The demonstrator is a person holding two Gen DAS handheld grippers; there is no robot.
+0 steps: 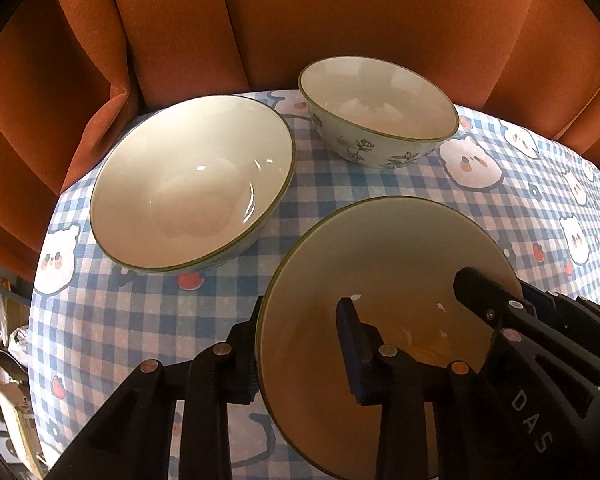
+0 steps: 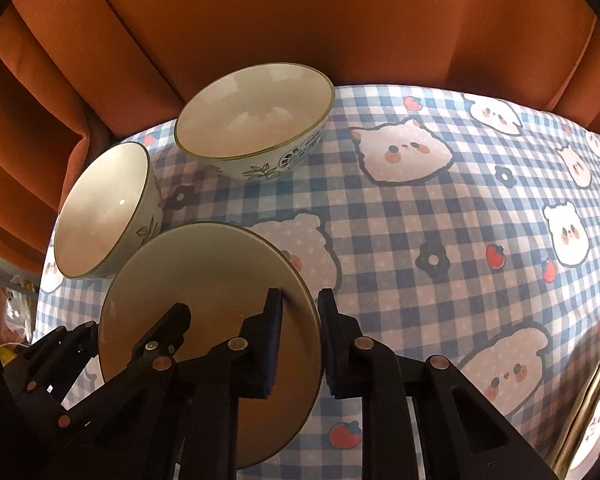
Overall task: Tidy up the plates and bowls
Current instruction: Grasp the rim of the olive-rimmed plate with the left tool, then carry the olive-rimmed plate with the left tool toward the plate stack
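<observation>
On a table covered with a blue-and-white checked cloth (image 2: 440,208) printed with bears, flowers and strawberries, 3 bowls stand close together in front of a rust-orange curtain (image 1: 340,12). The nearest bowl (image 1: 384,280) is gripped from both sides at once. The left gripper (image 1: 300,344) is clenched on its left rim, 1 finger outside the wall and the other, with a blue pad, inside the bowl. The right gripper (image 2: 300,340) is clenched on the opposite rim in the same way, its blue-padded finger inside and its other finger outside over the cloth. In the left wrist view the right gripper's fingers show at the right edge, reaching into the bowl; in the right wrist view the left gripper shows at the lower left, on the far rim. Whether the bowl's base touches the cloth cannot be told. A second bowl (image 1: 192,188), cream inside with a thin dark rim, sits just beside the held one on its left and looks tilted. A third bowl (image 1: 380,108), with blue leaf drawings on its outer wall, stands upright farther back near the curtain. At the lower right corner of the right wrist view, part of a gold-rimmed plate (image 2: 596,420) shows.
</observation>
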